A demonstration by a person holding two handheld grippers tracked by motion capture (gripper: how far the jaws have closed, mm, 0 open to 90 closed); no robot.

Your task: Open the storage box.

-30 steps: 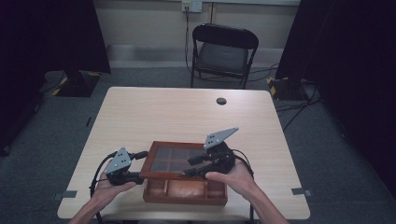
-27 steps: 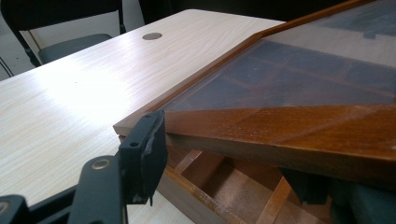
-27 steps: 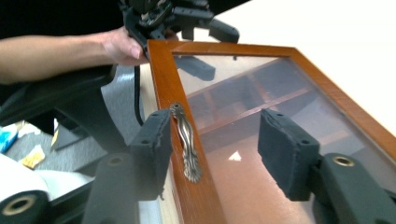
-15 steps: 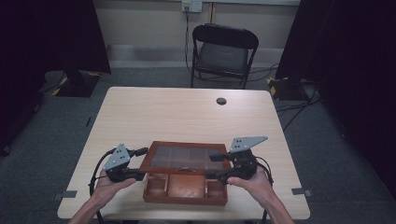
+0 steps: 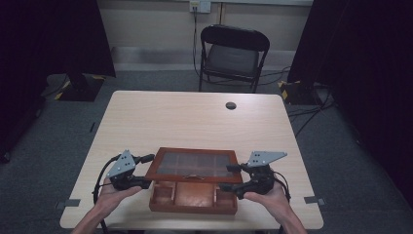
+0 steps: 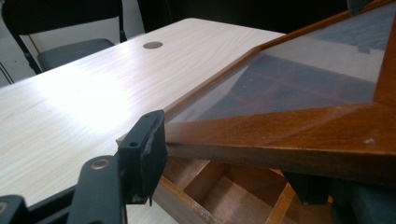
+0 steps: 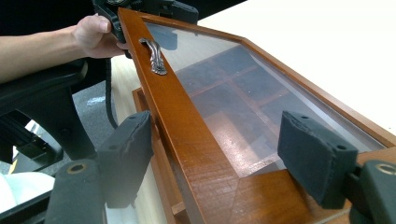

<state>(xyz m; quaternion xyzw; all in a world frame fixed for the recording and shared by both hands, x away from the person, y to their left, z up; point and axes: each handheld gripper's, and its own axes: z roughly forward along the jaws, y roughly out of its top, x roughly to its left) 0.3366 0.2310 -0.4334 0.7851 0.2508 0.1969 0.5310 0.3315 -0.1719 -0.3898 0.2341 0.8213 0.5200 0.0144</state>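
Since a second ago my right gripper (image 5: 233,178) slid out to the lid's (image 5: 195,165) right corner, jaws just been opening, now apart around the frame. Left gripper (image 5: 147,170) is clamped on the left corner, holding the lid half-raised over the box (image 5: 192,204). Next I'd guess: close the right, then swing it together.

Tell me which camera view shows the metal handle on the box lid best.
The right gripper view: the metal handle lies close and sharp on the lid's wooden frame, its ridged shape plain. The high view gives it as a small dark mark on the lid's front edge. The left gripper view looks along the lid's corner, with no handle to make out.
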